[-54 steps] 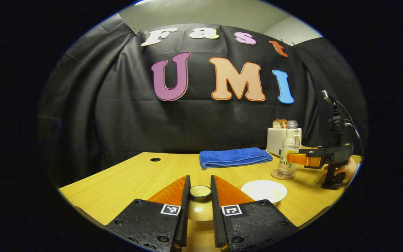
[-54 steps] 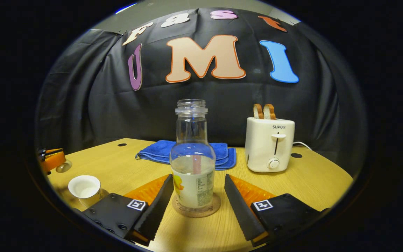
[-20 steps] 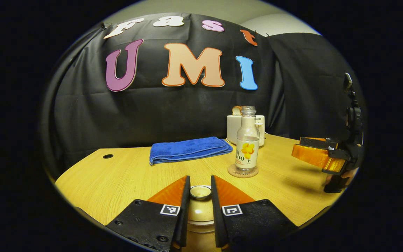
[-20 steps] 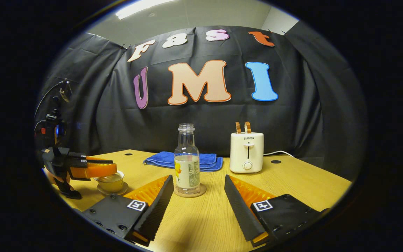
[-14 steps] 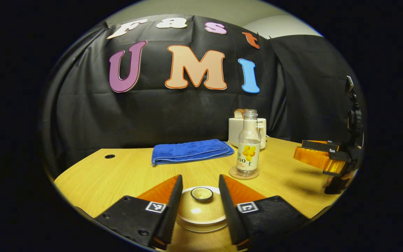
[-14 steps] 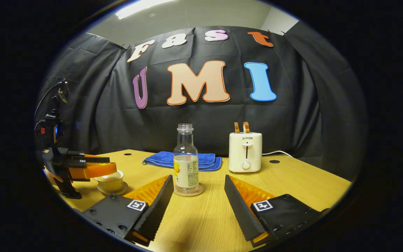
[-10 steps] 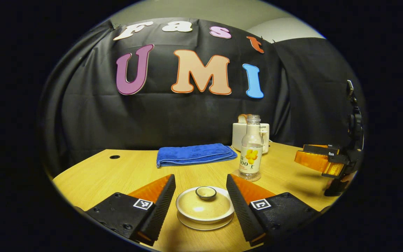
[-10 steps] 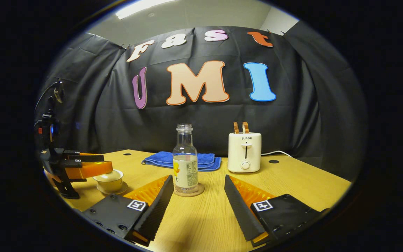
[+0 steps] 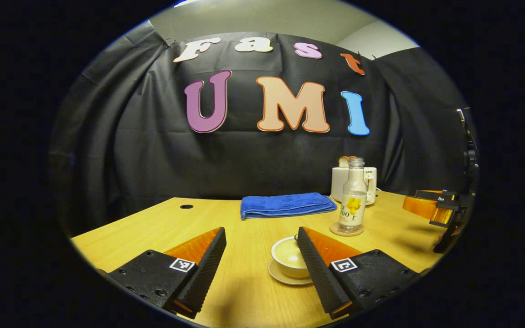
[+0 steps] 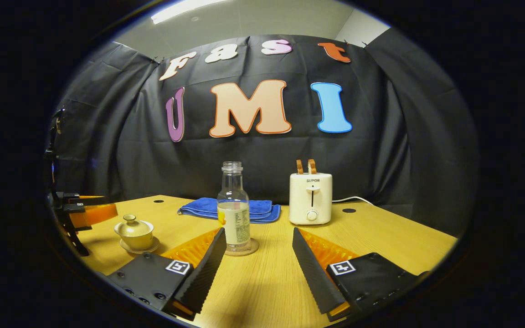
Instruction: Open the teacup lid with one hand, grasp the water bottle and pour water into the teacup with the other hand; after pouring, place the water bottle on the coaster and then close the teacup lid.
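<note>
Yellow wooden table [image 10: 381, 232] carried the finished setup, both tongs wide apart and holding nothing.

Lidded teacup [image 10: 134, 230] sat on its saucer [image 10: 140, 248] near the table's left side; the water bottle [image 10: 234, 212] stood upright on its coaster [image 10: 249, 249], well apart from the cup; the left gripper [image 9: 258, 259] hung just beside the cup, the right gripper [image 10: 255, 262] just short of the bottle; a careless sweep of either open finger could probably tip the uncapped bottle or knock the loose lid askew; beyond lay a blue towel [image 10: 258, 208] and a toaster [image 10: 310, 198].
</note>
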`<state>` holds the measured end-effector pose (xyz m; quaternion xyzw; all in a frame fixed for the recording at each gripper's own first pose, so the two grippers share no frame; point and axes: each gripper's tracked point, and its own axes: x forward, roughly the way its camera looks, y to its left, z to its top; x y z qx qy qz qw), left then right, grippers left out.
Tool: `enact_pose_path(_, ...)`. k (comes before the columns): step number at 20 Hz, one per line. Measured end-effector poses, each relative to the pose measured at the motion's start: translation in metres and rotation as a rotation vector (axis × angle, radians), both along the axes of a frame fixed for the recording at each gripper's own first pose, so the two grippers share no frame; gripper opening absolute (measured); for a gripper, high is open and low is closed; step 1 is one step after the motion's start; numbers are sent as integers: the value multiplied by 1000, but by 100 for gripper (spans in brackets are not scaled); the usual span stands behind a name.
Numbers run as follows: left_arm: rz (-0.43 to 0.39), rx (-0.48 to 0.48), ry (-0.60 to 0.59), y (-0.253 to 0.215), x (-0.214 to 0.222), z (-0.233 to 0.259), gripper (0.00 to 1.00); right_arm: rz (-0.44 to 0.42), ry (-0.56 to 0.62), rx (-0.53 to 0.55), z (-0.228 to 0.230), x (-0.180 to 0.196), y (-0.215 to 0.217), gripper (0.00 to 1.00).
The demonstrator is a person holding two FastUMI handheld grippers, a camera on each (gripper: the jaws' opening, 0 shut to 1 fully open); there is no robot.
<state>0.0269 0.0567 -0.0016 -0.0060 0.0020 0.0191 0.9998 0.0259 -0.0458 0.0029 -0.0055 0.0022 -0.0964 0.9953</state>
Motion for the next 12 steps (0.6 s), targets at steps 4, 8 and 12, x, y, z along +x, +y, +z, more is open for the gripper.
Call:
enact_pose_path(4, 64, 3, -1, 14, -5, 1, 92, -21, 0, -2, 0, -2, -3, 91)
enact_pose_path(8, 107, 5, 3, 22, -7, 0, 92, -47, -2, -3, 1, -4, -8, 91)
enact_pose_path(12, 139, 7, 2, 27, -8, 1, 92, -45, -1, -2, 1, -4, -7, 94)
